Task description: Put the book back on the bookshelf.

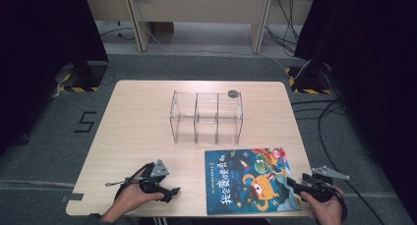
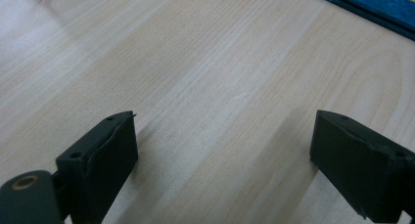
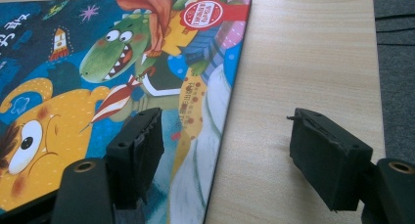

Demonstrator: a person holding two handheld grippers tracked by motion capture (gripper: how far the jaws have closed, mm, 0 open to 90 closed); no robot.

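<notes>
Clear organizer behind picture book

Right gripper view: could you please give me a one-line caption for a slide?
Open right gripper straddling the edge of a cartoon picture book lying flat on the wooden table.

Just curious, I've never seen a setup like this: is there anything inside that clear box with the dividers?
Nothing visible: all three compartments of the clear box look empty, and the table shows through its walls. A dark round spot lies at its far right corner; whether that spot is on the box or behind it is unclear.
</notes>
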